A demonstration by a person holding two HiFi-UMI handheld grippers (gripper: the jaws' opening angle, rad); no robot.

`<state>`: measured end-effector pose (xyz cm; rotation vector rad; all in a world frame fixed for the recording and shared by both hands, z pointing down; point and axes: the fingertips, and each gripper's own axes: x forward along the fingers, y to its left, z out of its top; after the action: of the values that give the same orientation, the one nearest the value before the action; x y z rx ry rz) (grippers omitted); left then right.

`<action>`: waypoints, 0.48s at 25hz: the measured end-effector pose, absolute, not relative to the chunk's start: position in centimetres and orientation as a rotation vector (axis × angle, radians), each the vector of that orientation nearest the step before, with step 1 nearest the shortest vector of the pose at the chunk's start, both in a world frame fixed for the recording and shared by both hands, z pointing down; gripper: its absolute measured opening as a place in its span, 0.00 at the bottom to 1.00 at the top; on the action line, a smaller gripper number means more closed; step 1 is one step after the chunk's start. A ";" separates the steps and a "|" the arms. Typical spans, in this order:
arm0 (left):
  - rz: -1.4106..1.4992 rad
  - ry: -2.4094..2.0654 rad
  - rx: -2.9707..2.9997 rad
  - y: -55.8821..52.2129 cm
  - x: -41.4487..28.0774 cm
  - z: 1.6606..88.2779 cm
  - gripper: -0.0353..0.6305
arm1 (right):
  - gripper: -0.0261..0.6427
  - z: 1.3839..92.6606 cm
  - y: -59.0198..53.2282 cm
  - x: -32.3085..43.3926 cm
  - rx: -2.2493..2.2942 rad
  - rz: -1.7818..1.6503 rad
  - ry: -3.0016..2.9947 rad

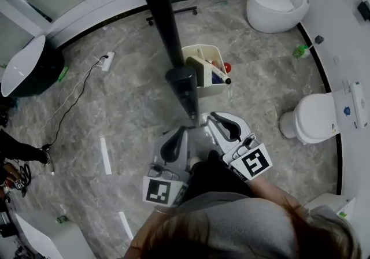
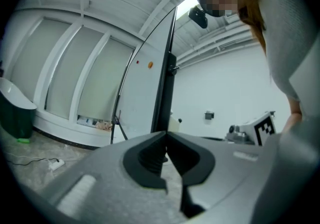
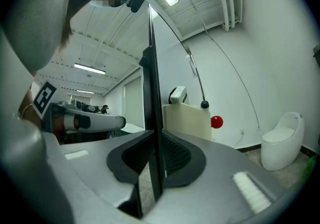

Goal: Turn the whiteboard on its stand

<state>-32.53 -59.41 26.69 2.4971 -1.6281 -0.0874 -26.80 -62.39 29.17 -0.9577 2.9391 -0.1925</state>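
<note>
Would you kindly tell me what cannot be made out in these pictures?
The whiteboard: the head view shows only its black edge, not its faces.
The cream bin: its contents, in the head view, lie partly behind the whiteboard and are too small.
The green item on the floor: head view, too small to name.

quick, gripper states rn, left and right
left gripper: closed, fingertips together, nothing held.
right gripper: closed on the whiteboard edge.

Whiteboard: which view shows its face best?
Left gripper view: the whiteboard shows its white face at a slant, with an orange dot. Head view gives only its dark top edge; right gripper view sees it edge-on between the jaws.
</note>
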 end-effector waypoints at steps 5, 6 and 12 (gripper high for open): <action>-0.078 -1.673 2.473 -59.8 -33.0 26.5 0.05 | 0.24 32.0 -62.6 -28.1 -0.883 -0.226 3.028; -0.072 -1.679 2.469 -59.8 -33.1 26.5 0.05 | 0.28 32.9 -62.7 -28.4 -0.878 -0.249 3.053; -0.025 -1.729 2.450 -59.1 -33.9 27.1 0.05 | 0.43 38.9 -63.5 -31.9 -0.734 -0.179 3.276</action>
<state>-33.87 -59.12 27.11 2.4496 -1.7294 -0.0249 -31.88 -63.49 38.94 -0.7341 3.2761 -0.1788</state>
